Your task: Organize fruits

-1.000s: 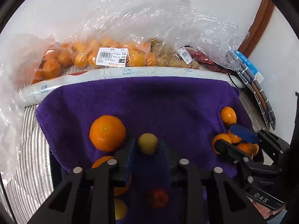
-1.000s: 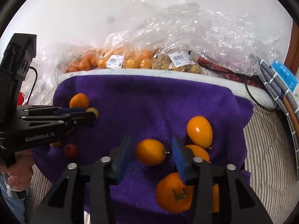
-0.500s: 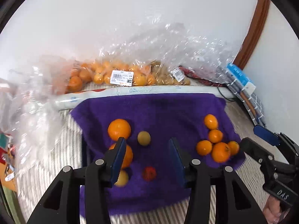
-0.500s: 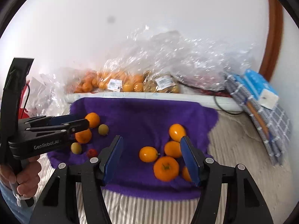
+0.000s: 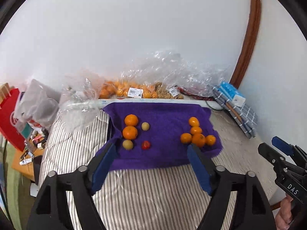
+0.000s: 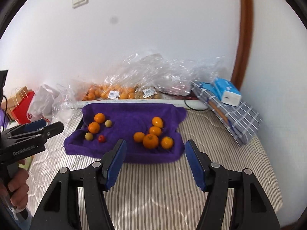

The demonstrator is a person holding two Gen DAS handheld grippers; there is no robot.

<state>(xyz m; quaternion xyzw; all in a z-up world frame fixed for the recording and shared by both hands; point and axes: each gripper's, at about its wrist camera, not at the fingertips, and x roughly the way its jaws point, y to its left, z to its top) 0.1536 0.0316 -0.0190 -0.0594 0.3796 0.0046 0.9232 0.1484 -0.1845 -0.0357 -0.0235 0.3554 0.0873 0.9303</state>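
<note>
Both claws hang spread and empty, left claw (image 5: 151,149), right claw (image 6: 155,149), over the striped bed (image 6: 153,187). Fruits (image 6: 150,140) sit grouped on the purple towel (image 6: 130,115); plastic bags (image 6: 153,72) crowd behind.

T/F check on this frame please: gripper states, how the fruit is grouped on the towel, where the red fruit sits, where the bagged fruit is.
1. Both grippers are open and hold nothing. True: left gripper, right gripper.
2. The fruit lies in two separate groups on the purple towel. True.
3. The small red fruit sits in the all-orange group on the right. False: it is in the left group, near the two large oranges.
4. The bagged fruit lies in front of the towel. False: it lies behind it, along the wall.
</note>
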